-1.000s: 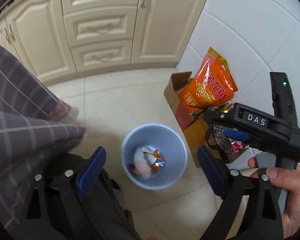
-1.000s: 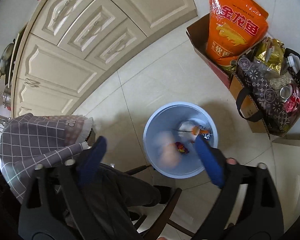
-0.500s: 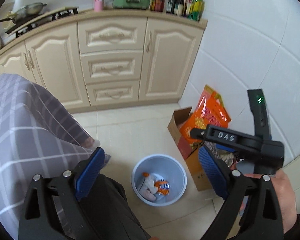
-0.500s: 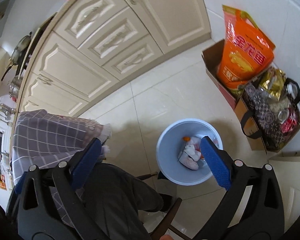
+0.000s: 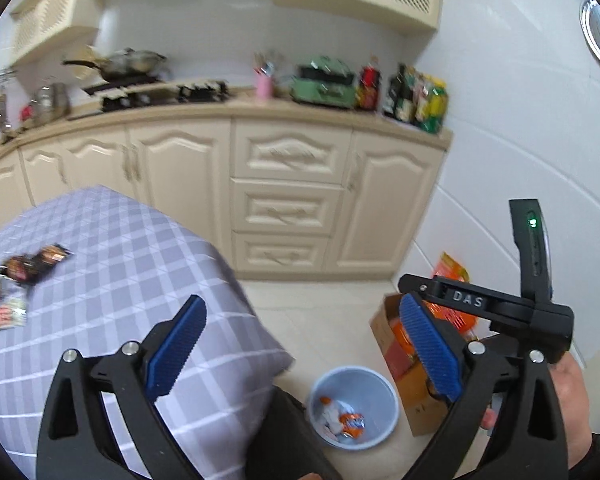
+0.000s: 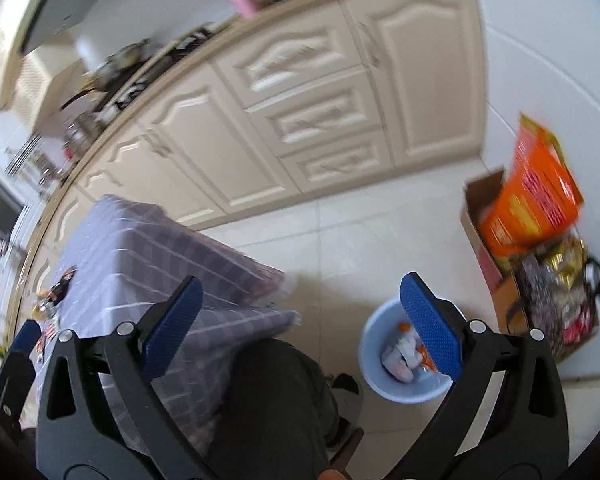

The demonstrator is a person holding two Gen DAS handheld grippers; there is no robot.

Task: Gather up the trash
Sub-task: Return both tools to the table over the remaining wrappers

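A light blue bin stands on the floor beside the table, with white and orange trash inside. My left gripper is open and empty, held high above the table corner. Loose wrappers lie on the purple plaid tablecloth at far left. A hand holds the right gripper's black body at the right. In the right wrist view my right gripper is open and empty, its right pad over the bin and trash. Wrappers show blurred on the cloth.
A cardboard box with an orange bag and a dark patterned bag sit against the white wall right of the bin. Cream cabinets line the far side. The person's dark-trousered leg is below the grippers.
Both grippers have risen from just above the bin and tilted up, so the tabletop, wrappers and counter have come into view. Both stayed open.
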